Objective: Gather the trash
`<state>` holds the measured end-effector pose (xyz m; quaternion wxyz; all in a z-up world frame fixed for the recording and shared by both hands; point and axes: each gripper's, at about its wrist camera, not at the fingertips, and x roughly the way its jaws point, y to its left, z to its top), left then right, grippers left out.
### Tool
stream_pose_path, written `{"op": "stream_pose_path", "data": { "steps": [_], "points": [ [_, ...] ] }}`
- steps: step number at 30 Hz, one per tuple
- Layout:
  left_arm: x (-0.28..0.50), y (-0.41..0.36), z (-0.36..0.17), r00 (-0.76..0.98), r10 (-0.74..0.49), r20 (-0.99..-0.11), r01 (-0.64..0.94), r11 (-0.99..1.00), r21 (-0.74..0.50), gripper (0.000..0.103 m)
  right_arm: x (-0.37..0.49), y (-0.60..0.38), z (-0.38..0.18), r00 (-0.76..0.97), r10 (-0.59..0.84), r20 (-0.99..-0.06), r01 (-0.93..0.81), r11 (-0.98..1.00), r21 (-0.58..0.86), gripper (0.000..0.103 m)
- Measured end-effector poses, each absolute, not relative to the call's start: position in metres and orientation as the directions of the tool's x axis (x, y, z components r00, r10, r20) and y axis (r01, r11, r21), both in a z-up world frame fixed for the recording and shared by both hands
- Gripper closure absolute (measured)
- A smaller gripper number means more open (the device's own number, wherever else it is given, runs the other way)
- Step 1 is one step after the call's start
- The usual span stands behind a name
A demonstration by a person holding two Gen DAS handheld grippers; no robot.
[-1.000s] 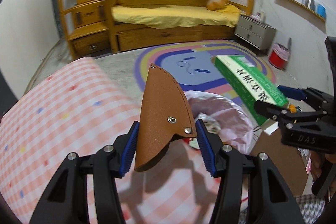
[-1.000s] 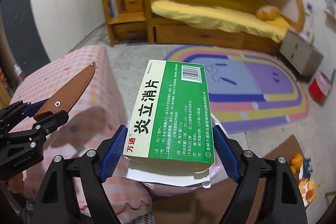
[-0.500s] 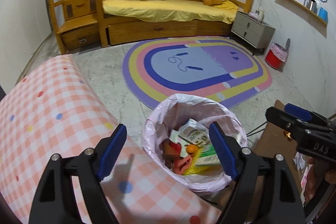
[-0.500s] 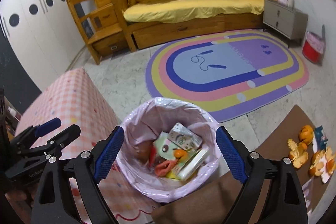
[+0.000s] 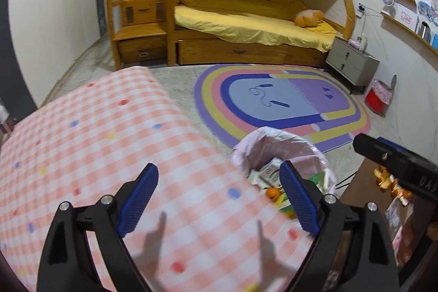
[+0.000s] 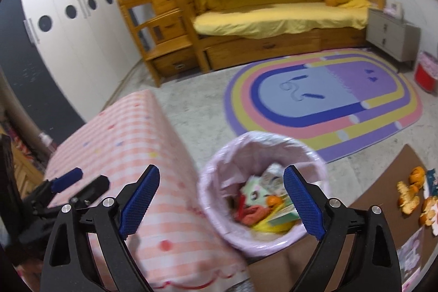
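Note:
A bin with a pink liner (image 5: 273, 133) (image 6: 246, 138) stands on the floor beside the checked table (image 5: 109, 141) (image 6: 123, 141). It holds mixed trash (image 6: 262, 199): cartons, a green box, orange peel, something red. My left gripper (image 5: 217, 168) hangs over the table's edge, its jaws opening with nothing between them. My right gripper (image 6: 221, 168) hovers above the bin's left rim, jaws also opening and empty. Each gripper shows in the other's view: the right gripper (image 5: 369, 144) at the right, the left gripper (image 6: 90, 178) at the left. Orange peels (image 6: 410, 190) (image 5: 383, 179) lie on a brown board.
The brown board (image 6: 383, 182) lies on the floor right of the bin, with peels and wrappers on it. Beyond are a striped oval rug (image 6: 328, 97), a wooden bunk bed (image 5: 246, 26), a grey nightstand (image 5: 353, 64) and a small red bin (image 5: 379, 100).
The left gripper let go of a brown leather sheath and the right one of a green box; both now lie in the bin. Both jaws spread wider, and both views swung left towards the table.

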<state>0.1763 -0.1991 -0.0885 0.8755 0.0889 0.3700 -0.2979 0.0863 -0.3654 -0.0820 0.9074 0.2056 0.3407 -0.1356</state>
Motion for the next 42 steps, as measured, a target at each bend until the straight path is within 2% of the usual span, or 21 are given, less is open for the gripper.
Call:
{"op": "stream_pose_path", "data": {
  "steps": [4, 7, 10, 13, 20, 23, 30, 42],
  "points": [
    [0.162, -0.163, -0.086, 0.599, -0.367, -0.711, 0.532, 0.847, 0.011, 0.011, 0.087, -0.337, -0.077, 0.735, -0.038, -0.677, 0.329, 0.893, 0.307, 0.011],
    [0.150, -0.138, -0.085, 0.609, -0.339, -0.717, 0.494, 0.869, 0.008, 0.007, 0.086, -0.308, -0.072, 0.750, -0.009, -0.661, 0.269, 0.918, 0.293, 0.010],
    [0.141, -0.112, -0.087, 0.589, -0.297, -0.751, 0.438, 0.899, -0.012, 0.007, 0.088, -0.279, -0.071, 0.728, 0.030, -0.685, 0.211, 0.940, 0.266, 0.010],
    [0.127, -0.084, -0.080, 0.597, -0.212, -0.774, 0.353, 0.935, 0.017, 0.007, 0.078, -0.256, -0.065, 0.728, 0.060, -0.682, 0.166, 0.951, 0.261, 0.010],
    [0.084, -0.025, -0.040, 0.651, -0.129, -0.748, 0.242, 0.969, 0.044, 0.007, 0.047, -0.211, -0.036, 0.707, 0.037, -0.706, 0.113, 0.980, 0.165, 0.010],
    [0.065, -0.004, -0.023, 0.674, -0.111, -0.731, 0.210, 0.977, 0.045, 0.007, 0.031, -0.193, -0.018, 0.716, 0.002, -0.698, 0.087, 0.992, 0.091, 0.010],
    [0.029, 0.021, 0.005, 0.707, -0.069, -0.703, 0.167, 0.983, 0.070, 0.007, 0.007, -0.179, 0.010, 0.730, -0.004, -0.684, 0.058, 0.997, 0.056, 0.010],
    [0.009, 0.036, 0.021, 0.723, -0.054, -0.689, 0.129, 0.990, 0.057, 0.007, -0.008, -0.173, 0.018, 0.744, 0.016, -0.668, 0.036, 0.997, 0.065, 0.010]
  ]
}}
